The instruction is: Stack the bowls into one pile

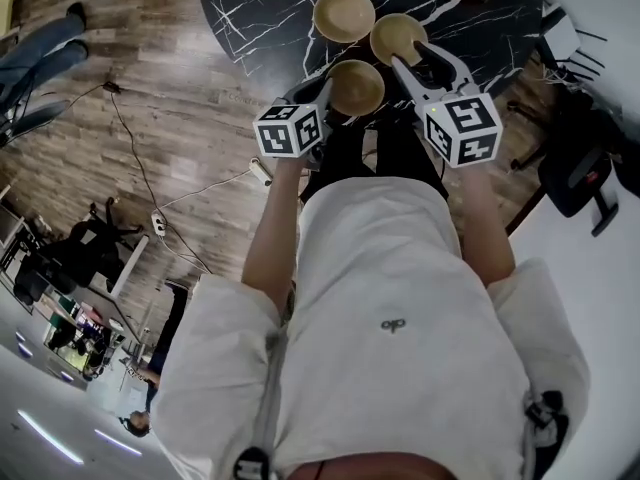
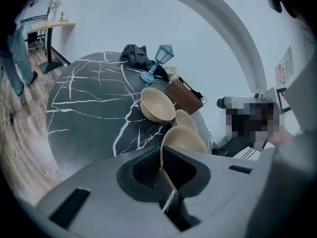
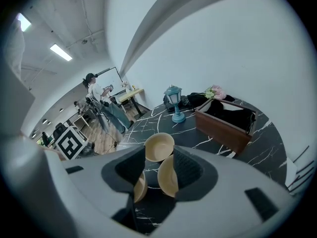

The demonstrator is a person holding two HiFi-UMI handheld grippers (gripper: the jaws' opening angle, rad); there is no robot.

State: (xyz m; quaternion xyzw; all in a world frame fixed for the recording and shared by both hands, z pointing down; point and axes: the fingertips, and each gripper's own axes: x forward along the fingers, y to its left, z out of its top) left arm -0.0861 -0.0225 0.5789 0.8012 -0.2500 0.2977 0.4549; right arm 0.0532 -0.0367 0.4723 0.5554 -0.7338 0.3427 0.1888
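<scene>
Three tan bowls sit near the front edge of a black marble table (image 1: 260, 8). My left gripper (image 1: 328, 90) is shut on the rim of the nearest bowl (image 1: 356, 86). In the left gripper view that rim (image 2: 162, 158) is pinched between the pads and the bowl (image 2: 184, 139) tilts away. My right gripper (image 1: 425, 60) reaches the second bowl (image 1: 398, 38) with its jaws wide apart. In the right gripper view that bowl (image 3: 167, 175) lies against the right pad (image 3: 187, 170), with a gap to the left pad. The third bowl (image 1: 344, 14) (image 3: 158, 147) stands free farther back.
A blue lantern lamp (image 3: 175, 103) (image 2: 157, 62), a brown open box (image 3: 225, 120) (image 2: 184, 97) and a dark cloth (image 2: 136, 54) stand at the table's far side. Black chairs (image 1: 575, 178) crowd the right. Cables (image 1: 150, 168) run over the wooden floor on the left.
</scene>
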